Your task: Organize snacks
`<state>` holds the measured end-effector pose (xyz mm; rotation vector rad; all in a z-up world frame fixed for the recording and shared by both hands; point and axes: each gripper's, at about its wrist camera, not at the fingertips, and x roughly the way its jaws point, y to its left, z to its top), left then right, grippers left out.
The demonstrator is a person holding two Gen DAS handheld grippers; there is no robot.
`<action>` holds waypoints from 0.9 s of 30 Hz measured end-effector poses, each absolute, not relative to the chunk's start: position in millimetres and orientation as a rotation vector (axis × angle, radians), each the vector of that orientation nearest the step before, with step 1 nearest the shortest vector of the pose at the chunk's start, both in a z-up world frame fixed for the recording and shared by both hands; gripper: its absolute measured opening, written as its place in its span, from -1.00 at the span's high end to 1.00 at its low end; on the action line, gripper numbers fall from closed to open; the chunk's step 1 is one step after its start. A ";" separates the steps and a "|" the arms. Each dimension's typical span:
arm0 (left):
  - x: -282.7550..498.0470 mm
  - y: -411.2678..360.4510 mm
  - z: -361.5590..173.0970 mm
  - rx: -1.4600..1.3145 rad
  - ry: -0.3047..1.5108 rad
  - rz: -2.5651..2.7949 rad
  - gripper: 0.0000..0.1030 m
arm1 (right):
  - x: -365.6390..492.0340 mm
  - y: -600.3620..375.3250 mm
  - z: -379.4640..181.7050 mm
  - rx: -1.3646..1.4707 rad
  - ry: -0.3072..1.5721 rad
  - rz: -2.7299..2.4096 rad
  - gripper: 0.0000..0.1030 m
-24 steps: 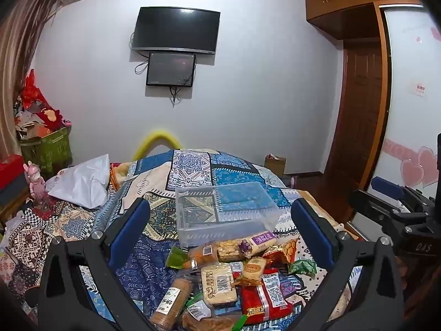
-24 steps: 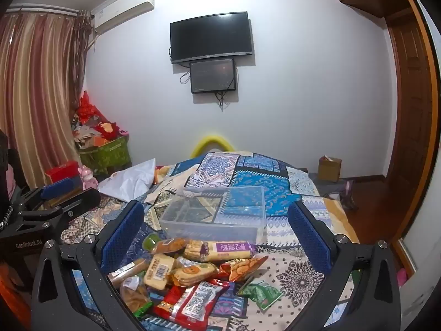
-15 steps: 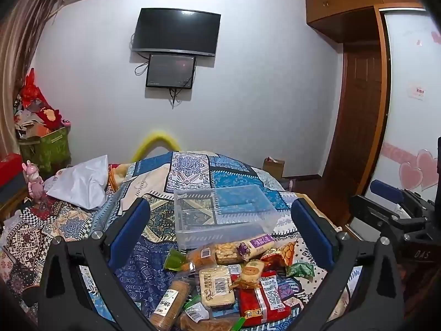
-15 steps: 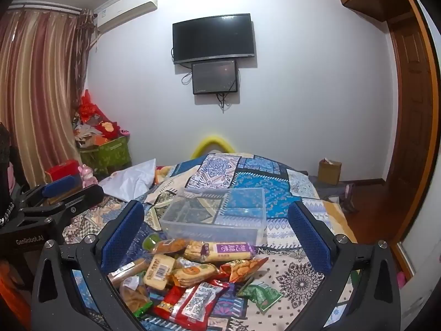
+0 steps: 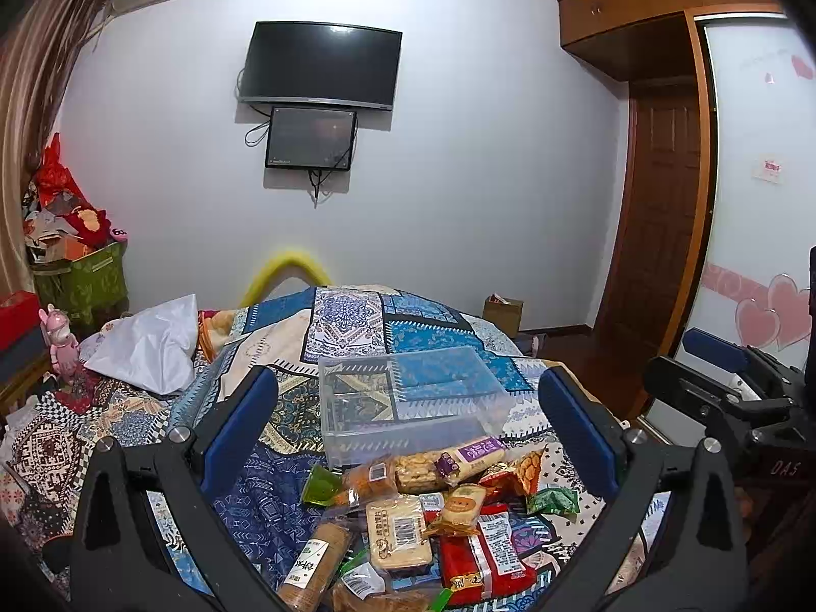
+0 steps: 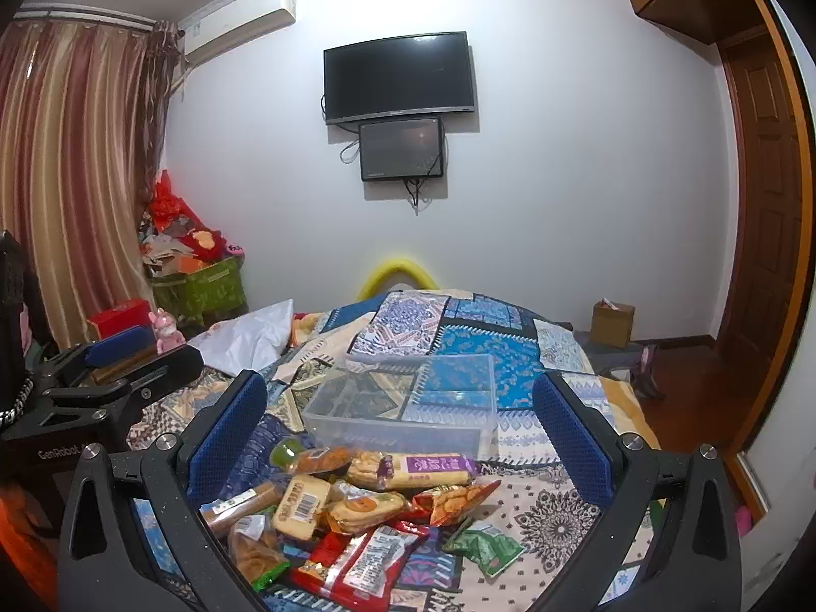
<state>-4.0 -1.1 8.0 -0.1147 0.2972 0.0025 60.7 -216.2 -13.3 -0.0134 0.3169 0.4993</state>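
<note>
Both the left gripper (image 5: 408, 428) and the right gripper (image 6: 400, 426) have their jaws wide apart, gripping nothing. The snacks (image 5: 408, 515) lie heaped on the bed (image 5: 352, 316) between and below the jaws, with the clear bin (image 6: 408, 408) just beyond them.

A pale, plain wall (image 5: 459, 178) closes the far end of the room, carrying a dark television (image 5: 320, 64) with a smaller dark screen (image 5: 310, 138) hung just beneath it (a loose cable dangles below). An air conditioner (image 6: 239, 13) sits high by the ceiling, above striped brown curtains (image 6: 66, 163). A wooden door (image 5: 658, 214) stands under an overhead cabinet (image 5: 658, 5). A bed with a blue patchwork cover (image 6: 489, 341) fills the foreground; a cardboard box (image 6: 612, 324) rests on the dark wooden floor (image 6: 683, 372).
</note>
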 end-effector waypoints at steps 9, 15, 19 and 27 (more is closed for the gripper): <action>-3.9 -1.3 7.0 -0.114 0.297 -0.002 -1.00 | 59.9 -216.8 -13.6 -0.010 0.316 0.502 -1.00; -4.1 -3.5 6.4 -0.110 0.298 -0.002 -1.00 | 60.0 -217.6 -13.1 -0.007 0.316 0.503 -1.00; -4.4 -3.7 5.7 -0.108 0.298 -0.003 -1.00 | 59.9 -218.0 -10.8 -0.001 0.316 0.505 -1.00; -3.0 -3.0 5.3 -0.112 0.298 -0.002 -1.00 | 60.5 -217.6 -10.3 0.003 0.315 0.509 -1.00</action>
